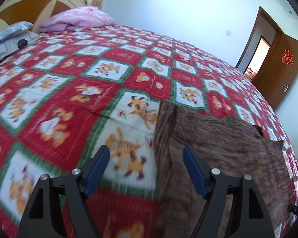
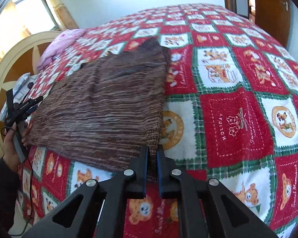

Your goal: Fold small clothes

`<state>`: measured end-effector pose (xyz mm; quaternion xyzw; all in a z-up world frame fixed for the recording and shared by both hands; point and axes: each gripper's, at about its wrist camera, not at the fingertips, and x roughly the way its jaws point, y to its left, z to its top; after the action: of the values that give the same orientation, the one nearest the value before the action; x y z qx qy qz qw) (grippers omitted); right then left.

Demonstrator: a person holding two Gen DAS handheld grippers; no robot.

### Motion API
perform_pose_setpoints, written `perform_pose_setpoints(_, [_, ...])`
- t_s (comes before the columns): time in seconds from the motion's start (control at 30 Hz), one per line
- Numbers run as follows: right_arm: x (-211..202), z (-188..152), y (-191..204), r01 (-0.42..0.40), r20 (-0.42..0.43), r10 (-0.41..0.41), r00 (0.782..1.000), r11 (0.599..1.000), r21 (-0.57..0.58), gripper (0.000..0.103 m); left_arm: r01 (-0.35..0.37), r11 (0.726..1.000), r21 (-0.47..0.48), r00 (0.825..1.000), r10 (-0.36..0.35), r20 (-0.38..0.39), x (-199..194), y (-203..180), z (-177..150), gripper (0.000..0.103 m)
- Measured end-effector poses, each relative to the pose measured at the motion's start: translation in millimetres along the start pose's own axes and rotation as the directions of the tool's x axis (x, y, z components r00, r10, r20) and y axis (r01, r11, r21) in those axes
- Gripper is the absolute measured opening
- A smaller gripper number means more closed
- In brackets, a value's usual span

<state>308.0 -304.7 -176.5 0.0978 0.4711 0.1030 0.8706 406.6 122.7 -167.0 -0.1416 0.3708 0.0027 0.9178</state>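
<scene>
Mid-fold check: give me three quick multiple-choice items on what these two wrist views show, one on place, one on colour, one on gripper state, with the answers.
1. Where does the brown knitted garment lie?
A. on the bedspread
B. on the floor
C. on the pillow

2. What colour is the folded quilt by the headboard?
A. green
B. pink
C. black

3. How is the right gripper?
A. wide open over the bedspread
B. shut on nothing
C. shut on the garment's corner

Answers:
1 A: the garment is spread flat on the red patterned bedspread.
2 B: the quilt is pale pink and lilac.
3 C: brown knit sits pinched between its pads, while the left gripper stands open.
</scene>
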Motion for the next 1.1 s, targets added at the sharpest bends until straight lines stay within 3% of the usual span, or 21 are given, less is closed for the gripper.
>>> perform_pose_setpoints(0.07, [-5.5,-6.4,3.1,0.006,0.009,-0.006,1.000,1.000,-0.013,0.006,-0.003,1.000,0.019,1.000,0.003,0.017,-16.0,-2.3,-12.2,0.099])
perform_pose_setpoints(0.1, [-7.9,-10.6,3.1,0.006,0.012,-0.006,1.000,1.000,-0.009,0.006,-0.014,0.999,0.037,1.000,0.013,0.018,-19.6,-4.1,-17.4,0.100])
perform_pose_setpoints(0.23, [-15.2,-25.5,2.0,0.008,0.018,-0.009,1.000,1.000,0.010,0.005,0.001,0.994,0.112,1.000,0.001,-0.016,-19.6,-12.4,-26.6,0.101])
perform_pose_setpoints(0.37, [-16.1,-42.1,10.5,0.051,0.045,-0.049,0.998,0.998,-0.045,0.005,0.007,0.996,0.093,0.997,0.001,-0.078,-3.4,-7.2,-24.1,0.101])
perform_pose_setpoints(0.5, [-13.2,-43.8,12.8,0.068,0.053,-0.066,0.996,0.996,-0.057,0.005,-0.005,0.994,0.108,0.998,0.012,-0.063,-6.9,-11.1,-27.8,0.101])
perform_pose_setpoints(0.63, [-13.2,-33.4,13.3,0.040,0.030,-0.038,0.999,0.997,-0.060,0.013,-0.021,0.993,0.120,0.998,0.028,-0.059,-6.5,-13.7,-29.8,0.101])
perform_pose_setpoints(0.67, [-13.8,-31.1,11.4,0.020,0.030,-0.018,0.999,0.999,-0.047,0.013,-0.024,0.992,0.125,0.998,0.032,-0.060,-6.1,-14.5,-30.1,0.101])
perform_pose_setpoints(0.7, [-13.8,-30.0,10.6,0.015,0.034,-0.014,0.999,0.999,-0.042,0.005,-0.025,0.992,0.127,0.998,0.033,-0.061,-6.2,-15.0,-30.5,0.101])
perform_pose_setpoints(0.87, [-11.0,-45.0,14.5,0.059,0.015,-0.058,0.998,0.996,-0.062,0.004,-0.029,0.993,0.118,0.998,0.035,-0.053,-7.2,-14.7,-31.1,0.101])
perform_pose_setpoints(1.0, [-14.9,-47.2,19.0,0.079,0.003,-0.079,0.997,0.992,-0.096,0.005,-0.083,0.987,0.139,0.993,0.093,-0.069,-11.6,-16.2,-34.3,0.102])
perform_pose_setpoints(1.07, [-21.1,-43.5,22.2,0.117,0.022,-0.115,0.993,0.987,-0.110,0.011,-0.090,0.984,0.157,0.993,0.101,-0.065,-20.3,-14.7,-39.1,0.102])
perform_pose_setpoints(1.1, [-26.0,-40.6,26.3,0.161,0.048,-0.156,0.987,0.979,-0.122,0.025,-0.090,0.982,0.164,0.992,0.102,-0.069,-24.6,-12.9,-41.4,0.103])
